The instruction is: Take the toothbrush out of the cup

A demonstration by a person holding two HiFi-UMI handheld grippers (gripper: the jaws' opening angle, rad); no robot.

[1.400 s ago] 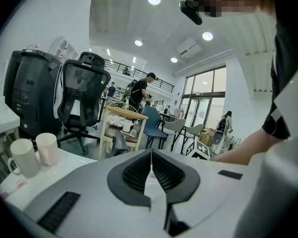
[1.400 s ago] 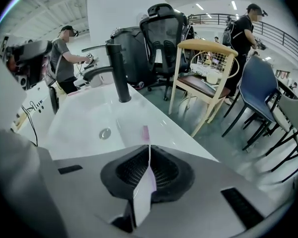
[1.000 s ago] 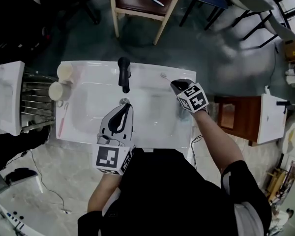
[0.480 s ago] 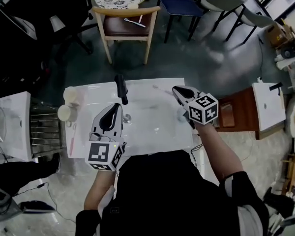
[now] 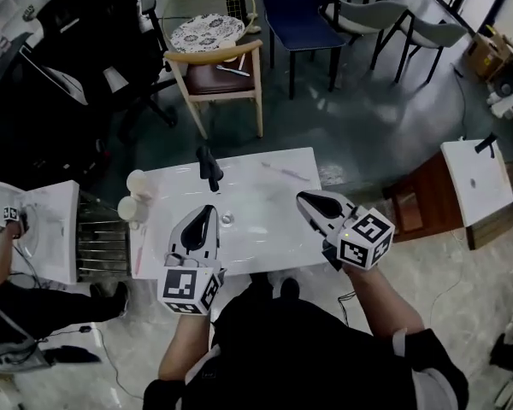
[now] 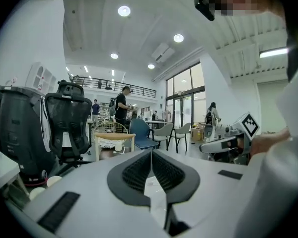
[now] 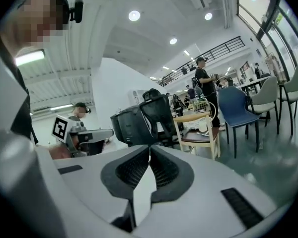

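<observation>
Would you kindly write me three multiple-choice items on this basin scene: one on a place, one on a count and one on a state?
1. Where do the cups stand? A. at the basin's left edge B. on the wooden chair C. on the floor
2. How many cups are there? A. one B. two C. four
3. The left gripper and right gripper are: A. wide open B. shut, empty C. shut on a toothbrush
Key: A, they sit at the white rim; B, two show; B, the pads meet with nothing between.
</observation>
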